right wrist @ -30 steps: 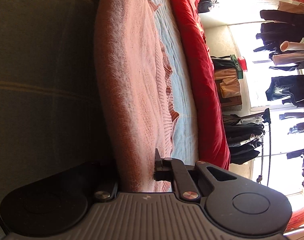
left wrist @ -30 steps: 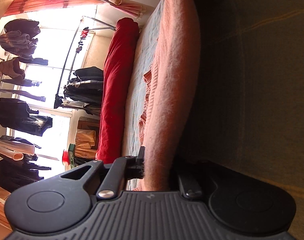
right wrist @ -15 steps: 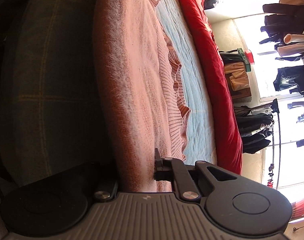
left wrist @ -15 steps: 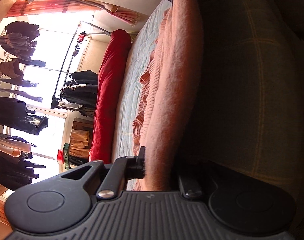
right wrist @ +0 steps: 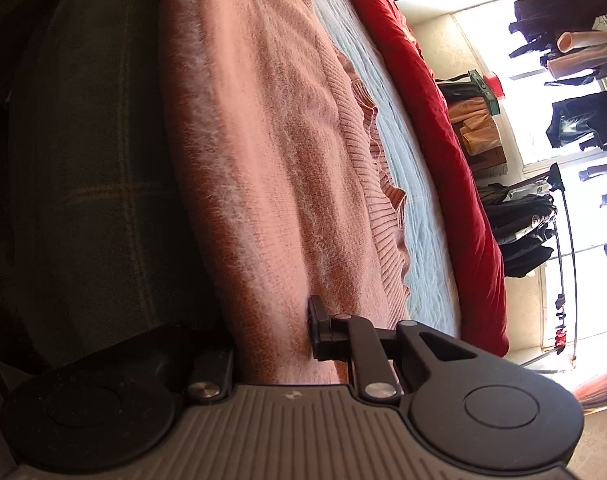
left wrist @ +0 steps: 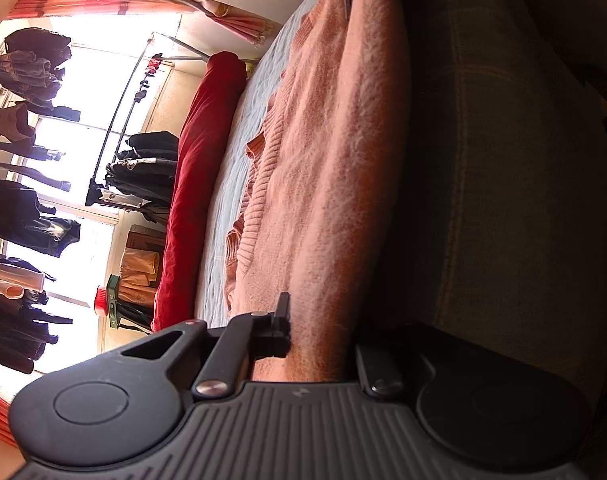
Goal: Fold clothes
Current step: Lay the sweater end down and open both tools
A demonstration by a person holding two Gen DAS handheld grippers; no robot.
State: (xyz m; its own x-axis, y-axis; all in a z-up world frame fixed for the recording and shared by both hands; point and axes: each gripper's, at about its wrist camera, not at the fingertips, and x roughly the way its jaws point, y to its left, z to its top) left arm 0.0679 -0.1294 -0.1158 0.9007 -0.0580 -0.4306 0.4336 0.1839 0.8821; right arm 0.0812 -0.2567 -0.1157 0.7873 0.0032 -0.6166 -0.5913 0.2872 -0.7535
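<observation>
pink fuzzy sweater [left wrist: 327, 184], doubled over on the bed [left wrist: 231, 184], is pinched at its fold by both the left gripper [left wrist: 319, 336] and right gripper [right wrist: 275, 332], so folding looks partway.

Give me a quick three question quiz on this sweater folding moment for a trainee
1. True or false: both tools grip the pink sweater.
2. What lies directly under the sweater? A) light blue bedspread B) bare wood C) carpet
3. The long roll along the bed's far edge is coloured ____.

Key: 1 true: left tool and right tool are each shut on the fabric. 2 A. 3 red.
</observation>
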